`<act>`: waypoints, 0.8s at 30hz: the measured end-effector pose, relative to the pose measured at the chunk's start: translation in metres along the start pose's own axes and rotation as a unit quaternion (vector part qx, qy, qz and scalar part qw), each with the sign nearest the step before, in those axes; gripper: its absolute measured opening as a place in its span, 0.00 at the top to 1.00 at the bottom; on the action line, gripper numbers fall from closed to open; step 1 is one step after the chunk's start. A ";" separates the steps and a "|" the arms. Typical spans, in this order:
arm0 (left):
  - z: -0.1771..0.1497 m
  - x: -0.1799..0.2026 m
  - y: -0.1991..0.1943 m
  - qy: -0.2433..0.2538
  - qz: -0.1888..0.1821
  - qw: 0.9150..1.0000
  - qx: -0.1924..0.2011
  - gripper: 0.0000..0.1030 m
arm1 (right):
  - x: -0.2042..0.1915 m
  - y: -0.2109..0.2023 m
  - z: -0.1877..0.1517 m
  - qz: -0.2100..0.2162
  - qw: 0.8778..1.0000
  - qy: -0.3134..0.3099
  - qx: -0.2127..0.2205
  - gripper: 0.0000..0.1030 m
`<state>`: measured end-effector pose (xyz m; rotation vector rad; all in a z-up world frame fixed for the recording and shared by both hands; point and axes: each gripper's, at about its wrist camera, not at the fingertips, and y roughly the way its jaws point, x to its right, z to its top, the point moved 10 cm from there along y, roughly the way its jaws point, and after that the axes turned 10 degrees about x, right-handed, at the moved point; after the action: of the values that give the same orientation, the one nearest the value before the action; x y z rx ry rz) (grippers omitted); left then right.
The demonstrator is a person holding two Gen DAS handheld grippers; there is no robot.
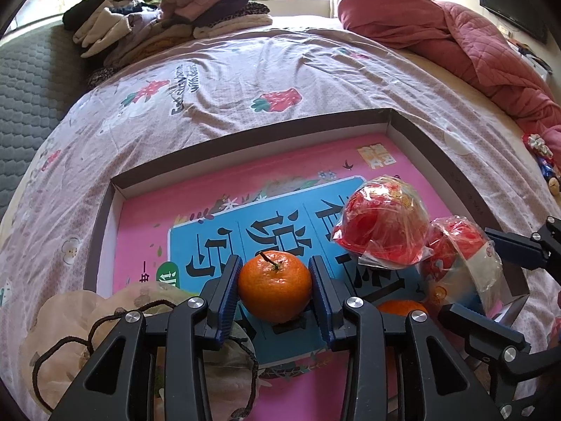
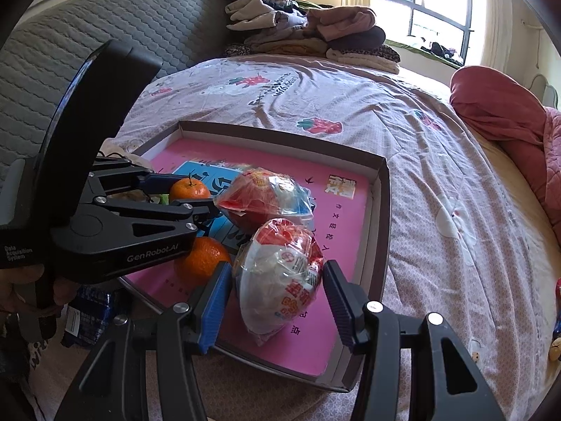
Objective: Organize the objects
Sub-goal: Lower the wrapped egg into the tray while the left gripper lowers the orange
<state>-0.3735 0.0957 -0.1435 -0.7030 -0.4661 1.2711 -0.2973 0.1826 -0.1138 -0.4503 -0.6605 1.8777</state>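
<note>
Progress looks well along: 2 oranges and 2 wrapped red snacks already sit in the box lid [image 2: 380,189], near its right edge. The left gripper [image 1: 275,280] pinches the far orange [image 1: 274,286]; the right gripper [image 2: 277,291] brackets the near wrapped snack [image 2: 280,273], contact unclear. Only the right view shows the second orange [image 2: 203,261] fully; only the left view shows a drawstring pouch [image 1: 70,336] outside the lid's left edge.

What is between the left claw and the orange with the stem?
Nothing visible. The orange with the stem already sits between the left claw's blue pads, above the pink tray, with no other item in between.
</note>
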 end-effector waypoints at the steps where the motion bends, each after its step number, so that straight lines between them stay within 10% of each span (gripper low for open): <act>1: 0.000 0.000 0.000 -0.002 -0.001 1.000 -0.001 0.61 | 0.000 0.000 0.000 0.000 1.000 0.001 0.000 0.48; 24: -0.006 0.000 -0.003 -0.008 -0.007 1.000 -0.015 0.60 | 0.002 -0.003 0.002 -0.005 1.000 0.002 -0.005 0.48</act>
<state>-0.3679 0.0938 -0.1454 -0.7143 -0.5039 1.2589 -0.2974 0.1848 -0.1104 -0.4571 -0.6683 1.8647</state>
